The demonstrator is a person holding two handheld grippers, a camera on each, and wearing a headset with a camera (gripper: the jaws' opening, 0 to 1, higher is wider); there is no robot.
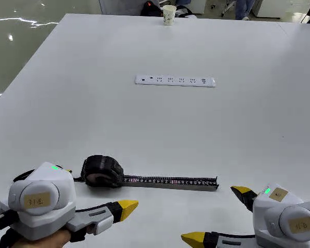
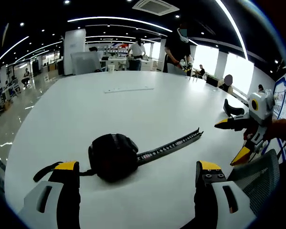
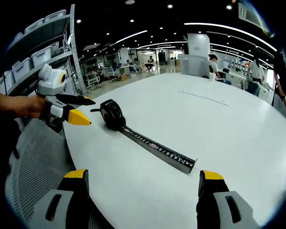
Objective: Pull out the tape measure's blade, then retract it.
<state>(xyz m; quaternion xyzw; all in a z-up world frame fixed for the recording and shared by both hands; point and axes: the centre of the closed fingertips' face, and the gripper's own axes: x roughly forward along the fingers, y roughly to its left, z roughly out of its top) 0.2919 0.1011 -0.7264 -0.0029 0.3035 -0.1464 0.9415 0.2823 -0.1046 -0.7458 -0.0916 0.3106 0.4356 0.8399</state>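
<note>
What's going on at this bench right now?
A person holds a gripper in each hand over a white table. The tape measure lies on it with its blade pulled out. The left gripper sits open near the case, right gripper open near the blade tip. Neither touches the tape; retracting is not yet done.

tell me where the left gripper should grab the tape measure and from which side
Probably the black case, not the blade: it is bulky and rounded, while the blade lies thin and flat on the table. Come from the person's side, away from the blade; the left gripper faces it there, jaws open.
</note>
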